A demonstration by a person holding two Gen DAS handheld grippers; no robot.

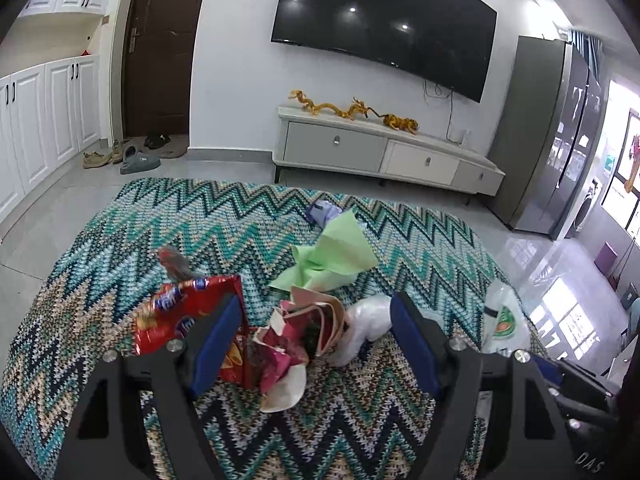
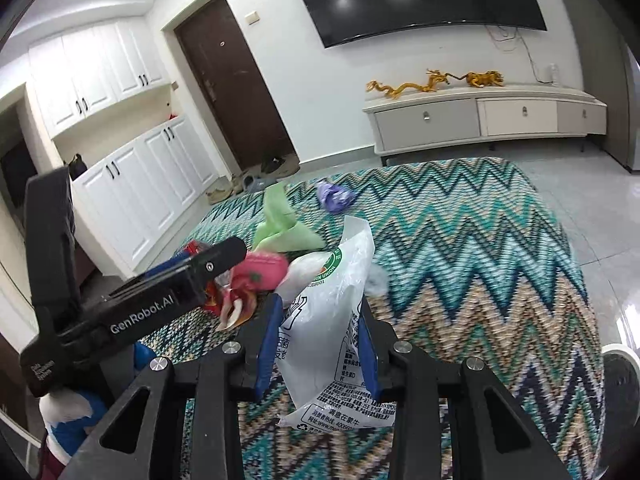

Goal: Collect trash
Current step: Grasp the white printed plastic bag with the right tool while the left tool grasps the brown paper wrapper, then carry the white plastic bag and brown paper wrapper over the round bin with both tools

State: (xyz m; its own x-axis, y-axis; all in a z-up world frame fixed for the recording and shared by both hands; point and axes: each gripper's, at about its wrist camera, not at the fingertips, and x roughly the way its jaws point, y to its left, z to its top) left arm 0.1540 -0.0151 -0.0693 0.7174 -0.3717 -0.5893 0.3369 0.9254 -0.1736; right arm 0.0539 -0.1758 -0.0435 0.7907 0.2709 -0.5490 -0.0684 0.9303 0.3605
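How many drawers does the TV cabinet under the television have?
3, side by side along the front of the TV cabinet: left drawer, middle drawer, right drawer. Its far right end is hard to see.

Knitted zigzag cloth (image 1: 248, 224), glossy red foil snack bag (image 1: 180, 316), crinkly white plastic bag (image 2: 328, 320), matt green paper (image 1: 340, 252)

White printed plastic bag (image 2: 320, 320) upright, red snack bag (image 1: 176, 312), crumpled green paper (image 1: 332, 256), purple wad (image 2: 336, 197)

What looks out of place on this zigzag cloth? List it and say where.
Litter on the cloth: red snack bag, pink wrapper, green paper, purple scrap. The right tool grips a white plastic bag.
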